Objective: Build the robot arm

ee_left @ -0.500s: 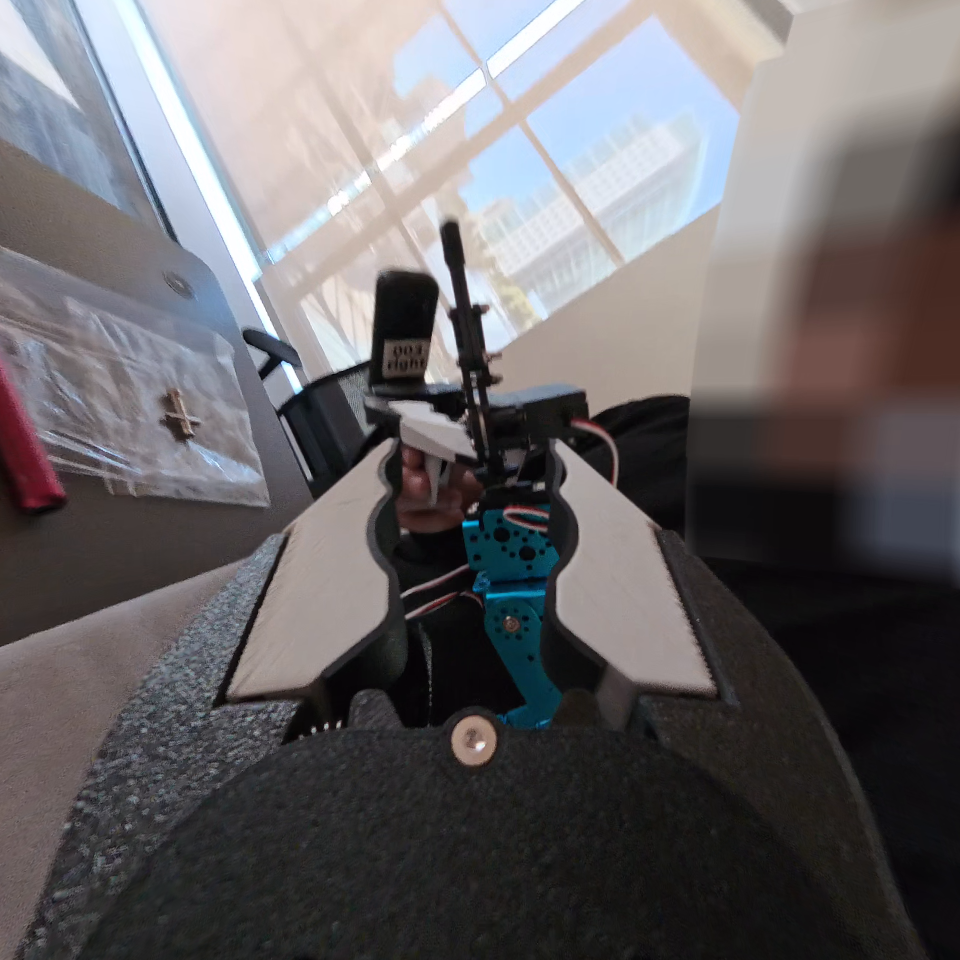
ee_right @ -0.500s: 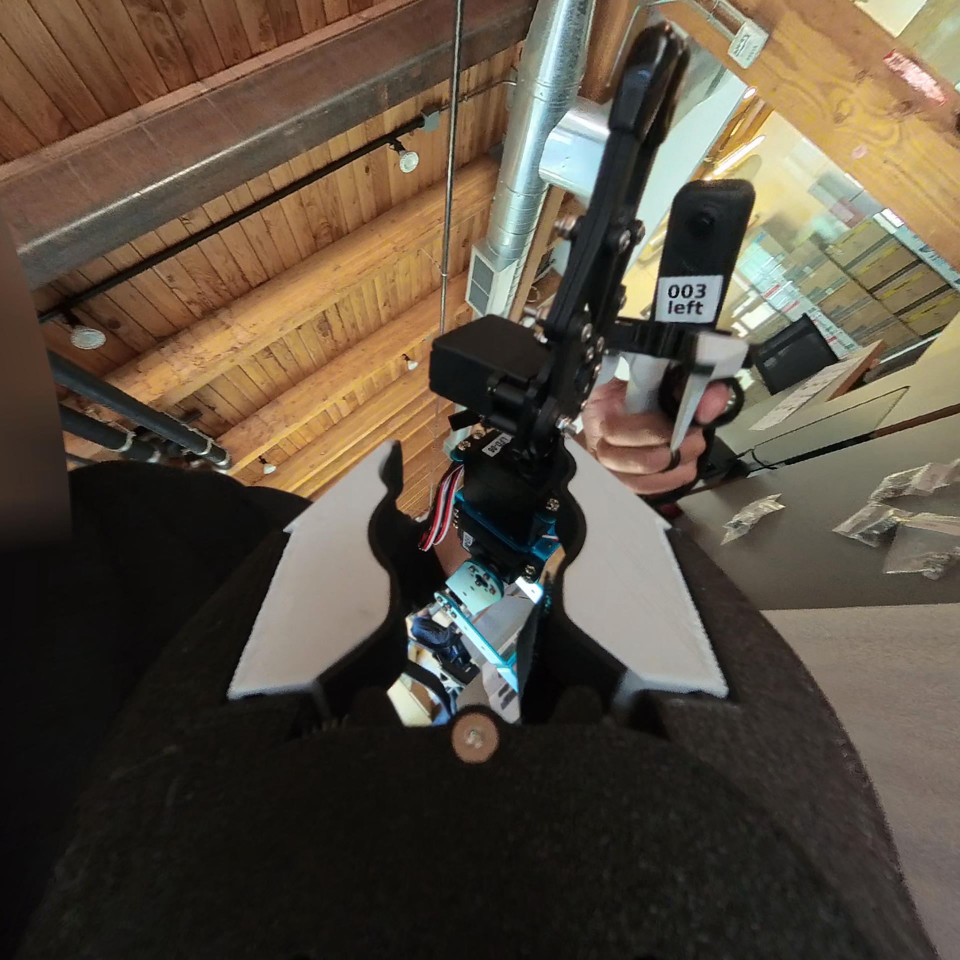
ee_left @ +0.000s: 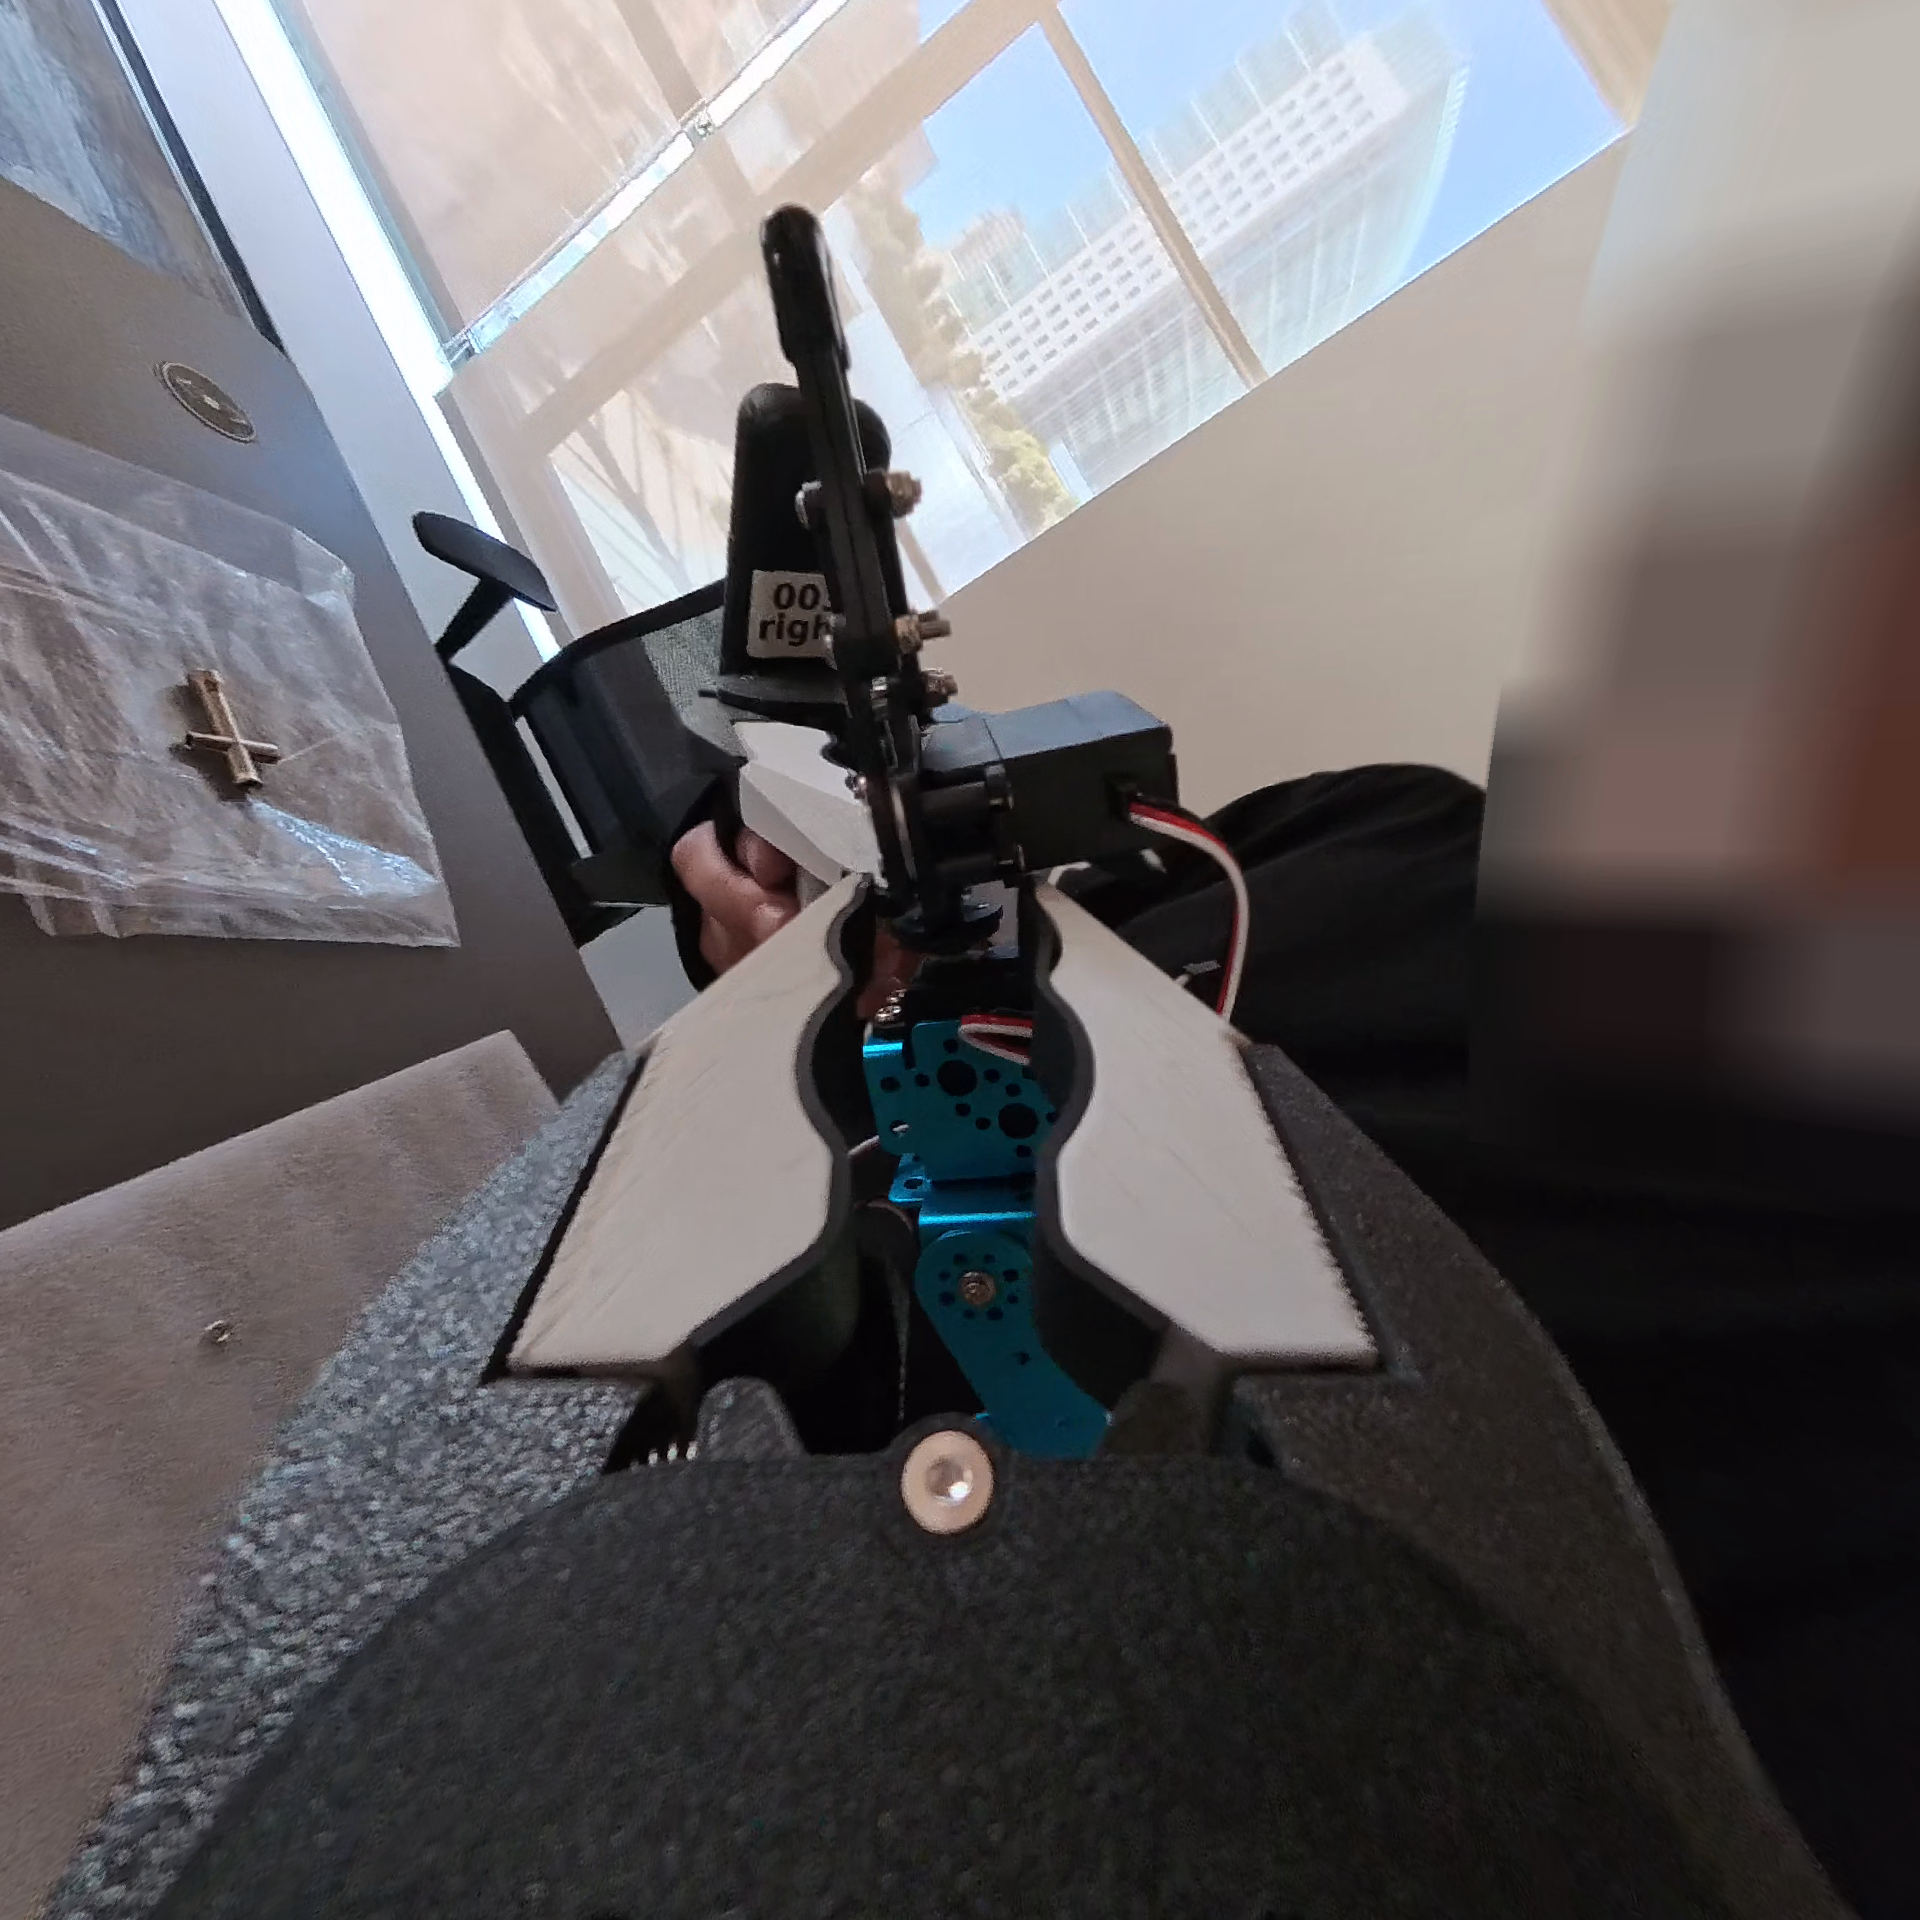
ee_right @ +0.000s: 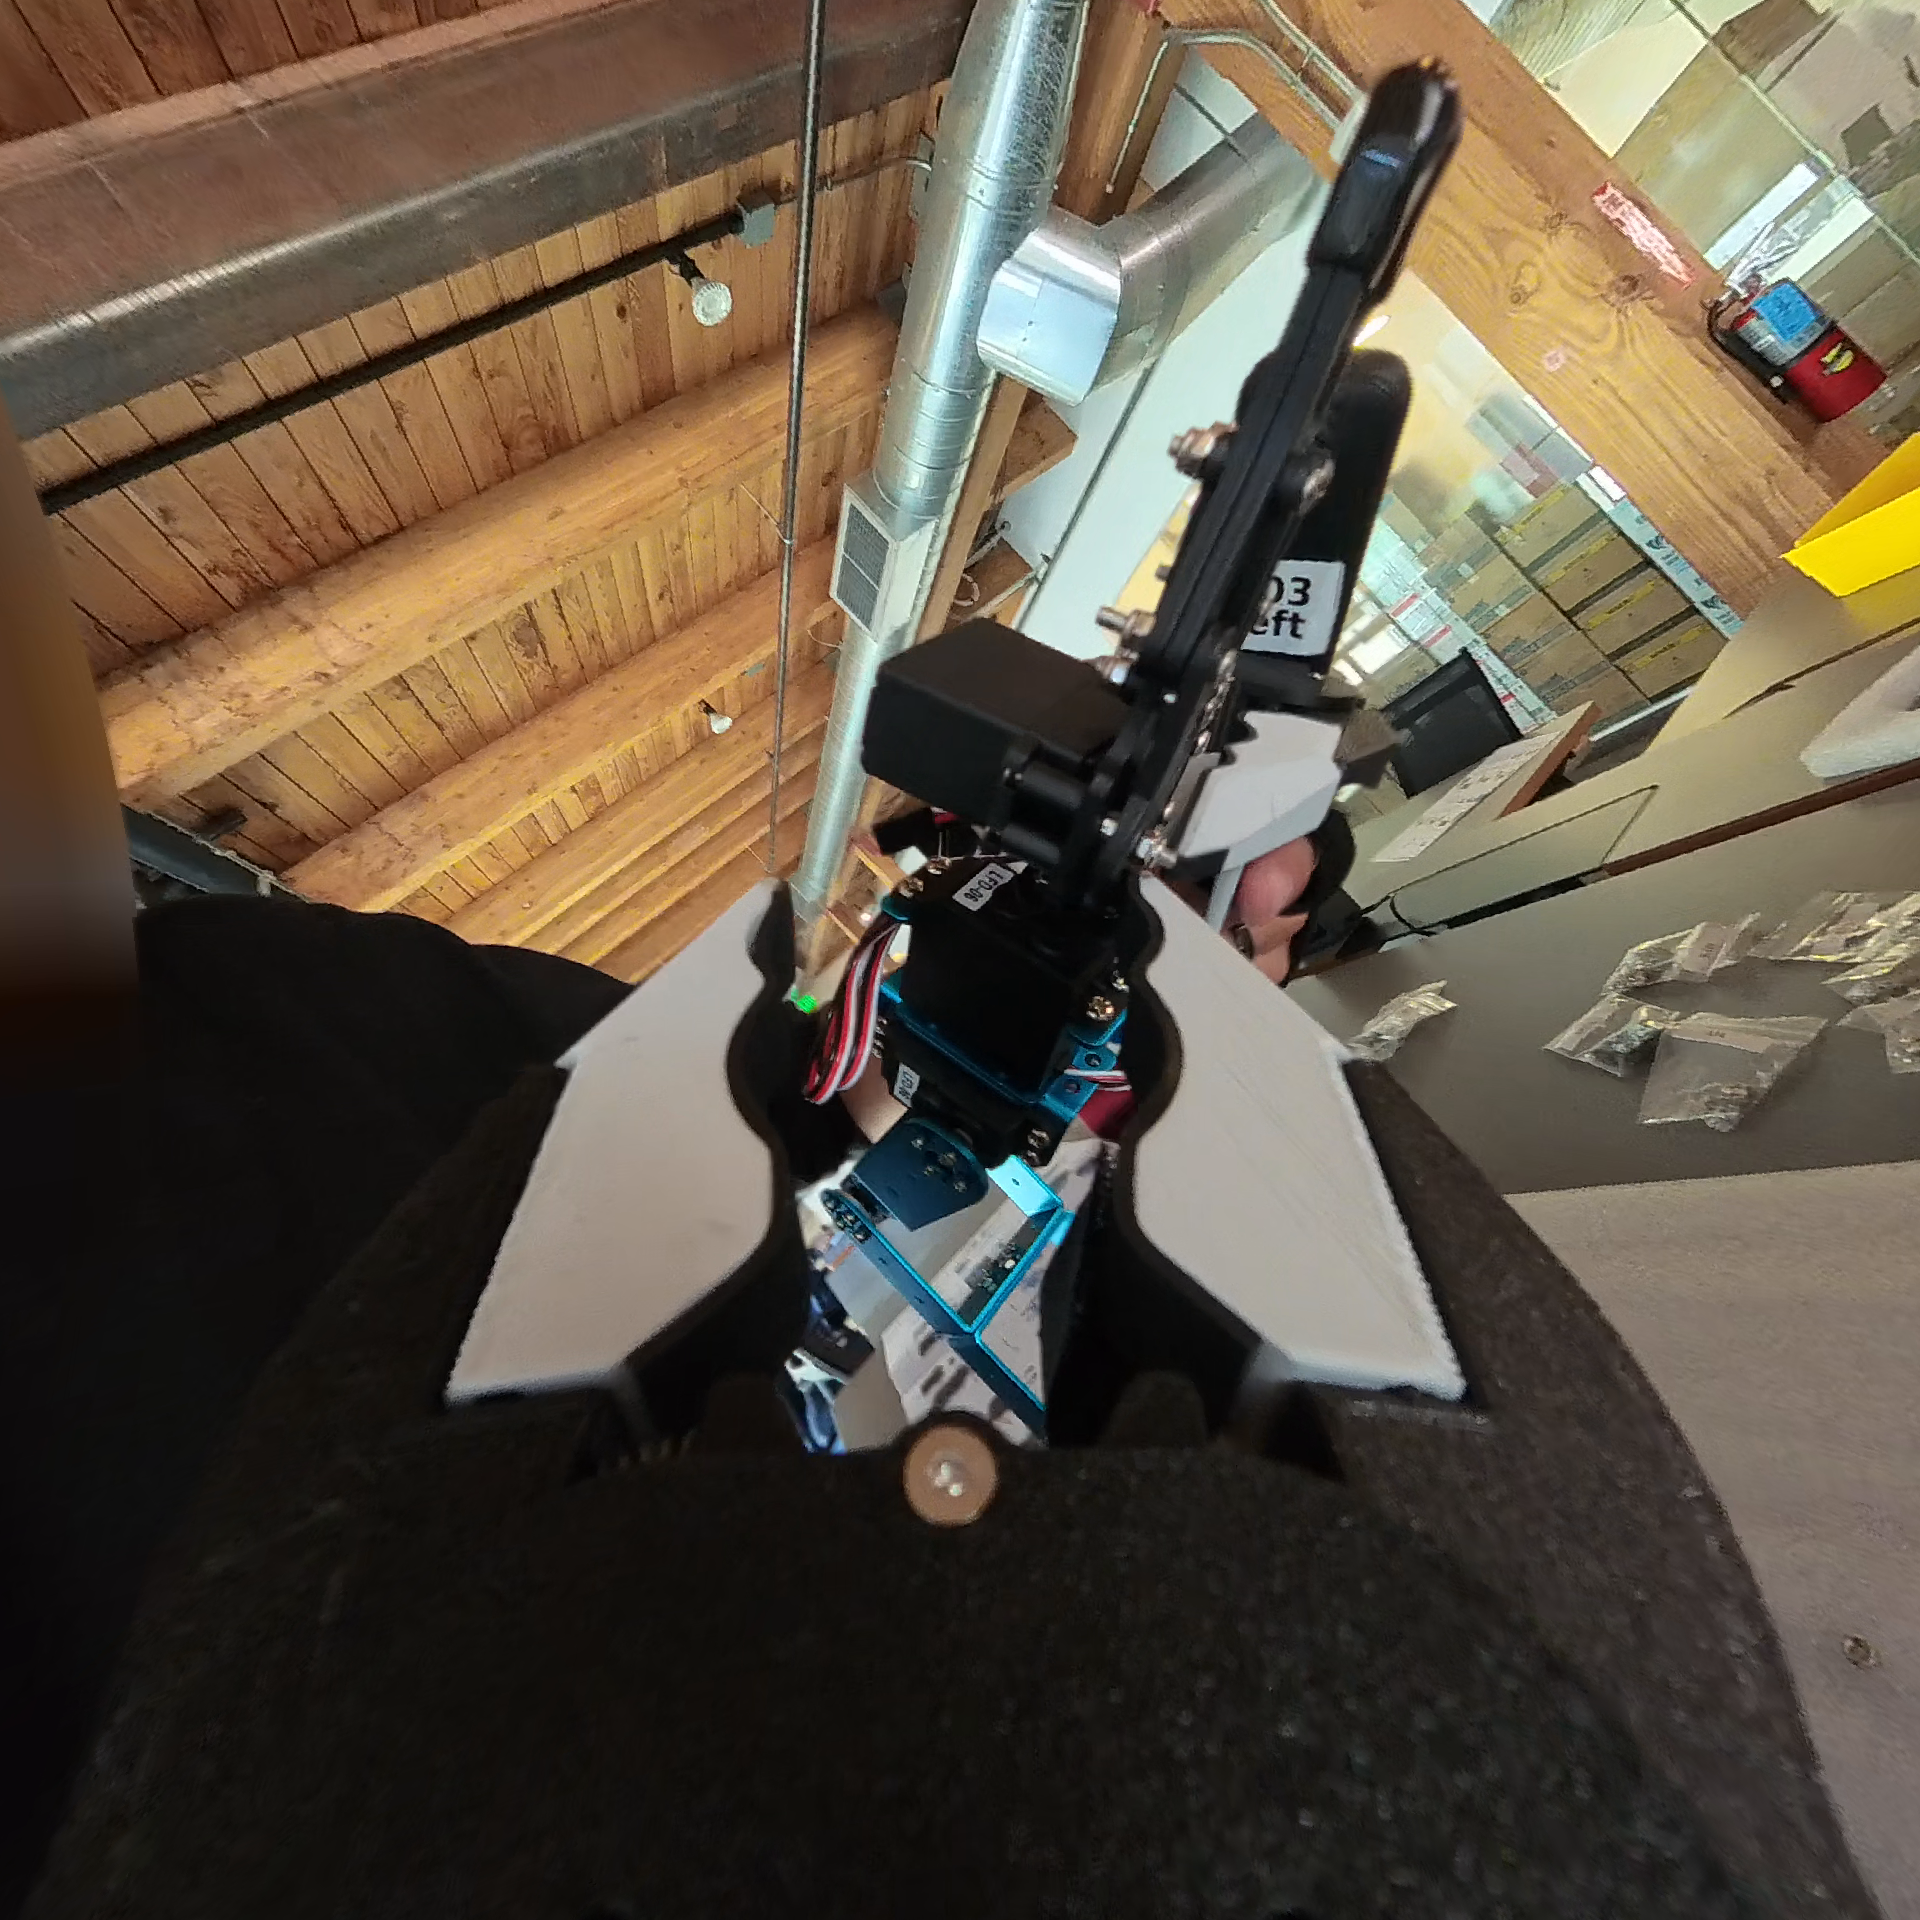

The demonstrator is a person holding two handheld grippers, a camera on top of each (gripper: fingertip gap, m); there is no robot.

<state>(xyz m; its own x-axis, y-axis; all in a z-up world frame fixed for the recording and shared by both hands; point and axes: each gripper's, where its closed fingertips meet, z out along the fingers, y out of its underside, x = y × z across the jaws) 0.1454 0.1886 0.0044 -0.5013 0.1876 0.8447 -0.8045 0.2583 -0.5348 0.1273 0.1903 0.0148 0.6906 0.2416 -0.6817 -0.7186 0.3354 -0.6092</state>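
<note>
Both grippers clamp one small servo arm: left gripper and right gripper now tilt it closer, its black linkage looming larger.

We see our left gripper closed around a blue and black servo arm. Beyond its fingertips the right gripper faces us. A clear bag lies far left.

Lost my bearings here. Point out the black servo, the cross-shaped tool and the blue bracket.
black servo [ee_left: 1049, 753], left wrist view, on its boxy body.
cross-shaped tool [ee_left: 229, 740], left wrist view, where its arms meet.
blue bracket [ee_left: 961, 1117], left wrist view, on its perforated plate.
</note>
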